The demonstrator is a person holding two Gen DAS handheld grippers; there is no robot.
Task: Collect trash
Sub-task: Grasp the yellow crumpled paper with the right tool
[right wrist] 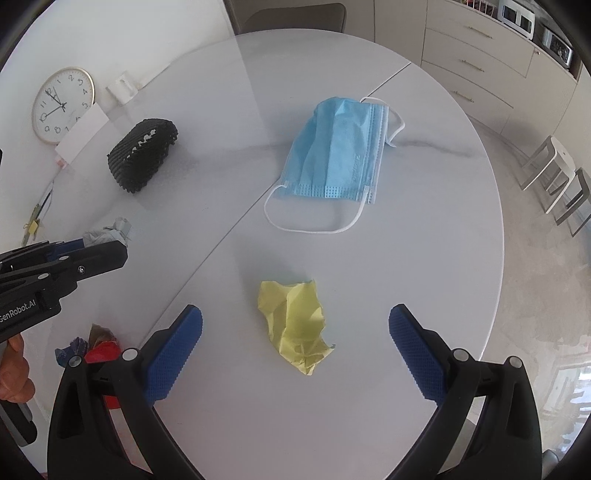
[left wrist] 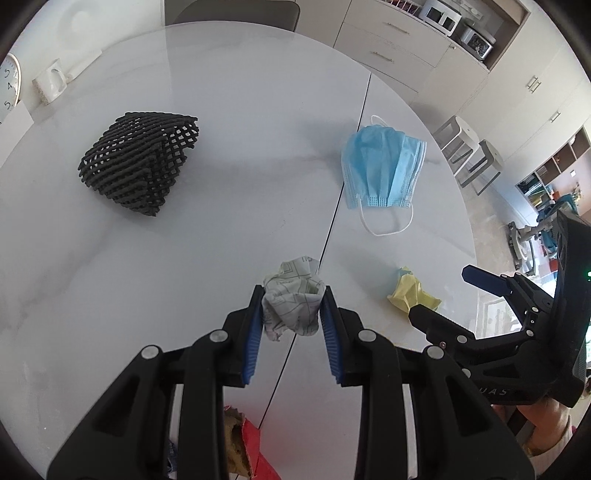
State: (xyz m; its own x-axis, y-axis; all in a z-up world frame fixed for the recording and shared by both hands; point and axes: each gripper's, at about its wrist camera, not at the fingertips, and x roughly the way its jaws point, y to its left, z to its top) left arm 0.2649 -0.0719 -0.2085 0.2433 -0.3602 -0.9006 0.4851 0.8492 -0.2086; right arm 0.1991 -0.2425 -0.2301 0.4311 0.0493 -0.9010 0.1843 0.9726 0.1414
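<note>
Home dining area, open to a kitchen side. Round white marble-look desk (right wrist: 424, 258) with a seam across its top; dark chair back (right wrist: 291, 16) at its far edge, beyond the fingers. Beige cabinet drawers (right wrist: 476, 48) with bar handles far right of the fingers; small white appliance (left wrist: 441, 14) in an open shelf niche above them. Two white stools (right wrist: 557, 177) on pale floor to the right. Round wall clock (right wrist: 61, 105) with gold rim, leaning far left. White mug (left wrist: 51, 83) at the desk's far-left edge. Household litter on the desk ahead of the fingers: blue face mask (right wrist: 340, 147), crumpled yellow paper (right wrist: 295, 325), black foam net (left wrist: 142, 162).
</note>
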